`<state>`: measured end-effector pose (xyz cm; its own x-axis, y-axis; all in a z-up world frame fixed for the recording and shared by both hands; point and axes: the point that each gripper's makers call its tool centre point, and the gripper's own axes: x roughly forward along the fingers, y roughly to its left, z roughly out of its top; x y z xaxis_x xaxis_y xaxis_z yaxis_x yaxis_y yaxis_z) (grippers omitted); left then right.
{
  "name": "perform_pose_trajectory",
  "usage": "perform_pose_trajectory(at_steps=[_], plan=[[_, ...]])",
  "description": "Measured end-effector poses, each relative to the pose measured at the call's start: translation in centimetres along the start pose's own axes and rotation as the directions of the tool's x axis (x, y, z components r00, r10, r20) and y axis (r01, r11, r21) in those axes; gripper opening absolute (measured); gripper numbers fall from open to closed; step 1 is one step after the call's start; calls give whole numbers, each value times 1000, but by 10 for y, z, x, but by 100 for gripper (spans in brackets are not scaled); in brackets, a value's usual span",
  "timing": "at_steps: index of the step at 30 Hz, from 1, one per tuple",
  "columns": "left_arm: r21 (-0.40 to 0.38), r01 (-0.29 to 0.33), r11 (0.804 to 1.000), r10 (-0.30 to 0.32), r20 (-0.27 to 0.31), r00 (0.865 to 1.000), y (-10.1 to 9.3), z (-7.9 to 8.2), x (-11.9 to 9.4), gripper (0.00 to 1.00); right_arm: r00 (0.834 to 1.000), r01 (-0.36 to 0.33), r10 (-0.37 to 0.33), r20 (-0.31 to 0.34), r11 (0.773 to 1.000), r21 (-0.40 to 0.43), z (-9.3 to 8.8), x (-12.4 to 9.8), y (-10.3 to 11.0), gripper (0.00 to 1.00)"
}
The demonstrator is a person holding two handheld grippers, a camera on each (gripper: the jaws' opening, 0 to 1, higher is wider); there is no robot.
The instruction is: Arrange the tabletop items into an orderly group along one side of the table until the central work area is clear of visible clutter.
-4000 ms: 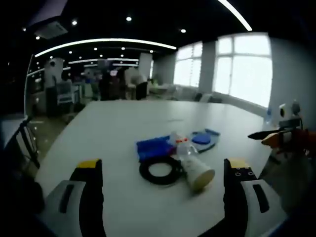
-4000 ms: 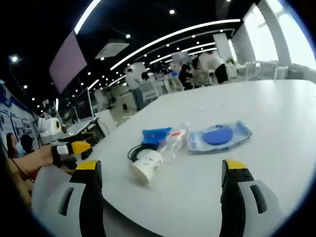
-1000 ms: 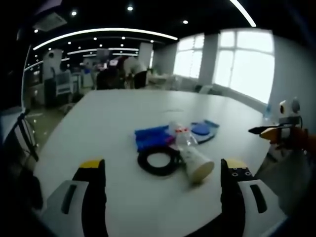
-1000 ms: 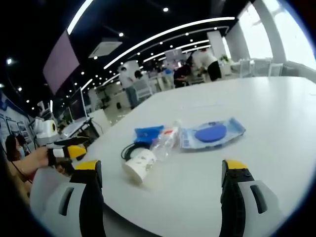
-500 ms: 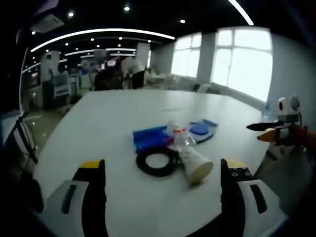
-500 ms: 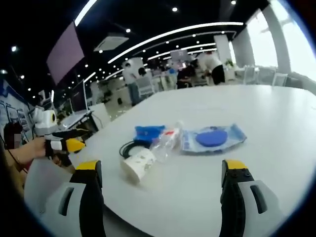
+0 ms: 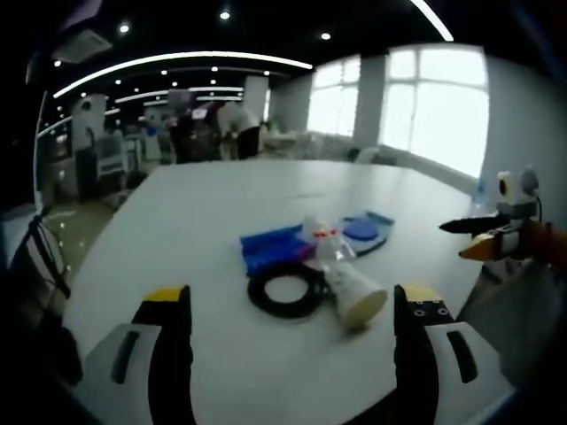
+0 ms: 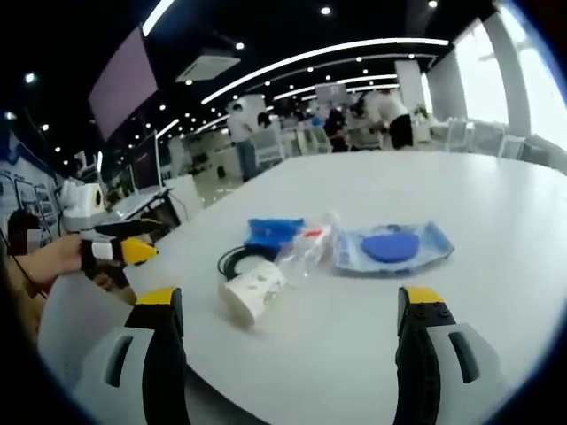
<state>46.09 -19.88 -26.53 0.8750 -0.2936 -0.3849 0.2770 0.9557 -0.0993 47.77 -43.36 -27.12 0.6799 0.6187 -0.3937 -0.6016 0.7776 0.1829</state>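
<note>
Left gripper view: white table [image 7: 213, 212], office.

A small pile sits close together on the white counter [image 7: 204, 221]. A white paper cup [image 7: 359, 295] lies on its side, right by a black ring of cable [image 7: 285, 293]. A clear bottle [image 7: 326, 248] lies tipped over — beside a blue pack [image 7: 275, 248] and a clear bag with a blue round thing [image 8: 392, 246] inside.
</note>
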Motion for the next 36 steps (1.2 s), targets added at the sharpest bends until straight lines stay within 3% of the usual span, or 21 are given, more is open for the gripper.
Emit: perform_pose_trajectory(at_steps=[4, 8, 12, 17, 23, 28, 36], plan=[[-46, 25, 999, -26, -14, 1000, -5, -1, 5, 89, 1000, 9, -9, -2, 1000, -3, -1, 0, -2, 99], [-38, 34, 999, -35, -32, 999, -10, 0, 12, 89, 1000, -2, 2, 4, 1000, 19, -1, 0, -1, 99], [-61, 53, 997, -58, -91, 994, -17, 1, 18, 84, 1000, -1, 1, -7, 1000, 8, -3, 1, -2, 99], [-69, 76, 995, -82, -88, 993, -23, 13, 28, 79, 1000, 18, -18, -12, 1000, 15, -5, 1, -9, 99], [-135, 121, 983, -138, -130, 982, -35, 23, 41, 75, 999, 34, -33, -26, 999, 36, -9, 0, -14, 99], [-81, 146, 986, -157, -163, 974, -44, 26, 57, 75, 999, 38, -37, -23, 999, 38, -8, 0, -16, 99], [-122, 195, 973, -214, -163, 963, -59, 37, 82, 72, 998, 62, -61, -10, 997, 47, -5, -3, -22, 99]])
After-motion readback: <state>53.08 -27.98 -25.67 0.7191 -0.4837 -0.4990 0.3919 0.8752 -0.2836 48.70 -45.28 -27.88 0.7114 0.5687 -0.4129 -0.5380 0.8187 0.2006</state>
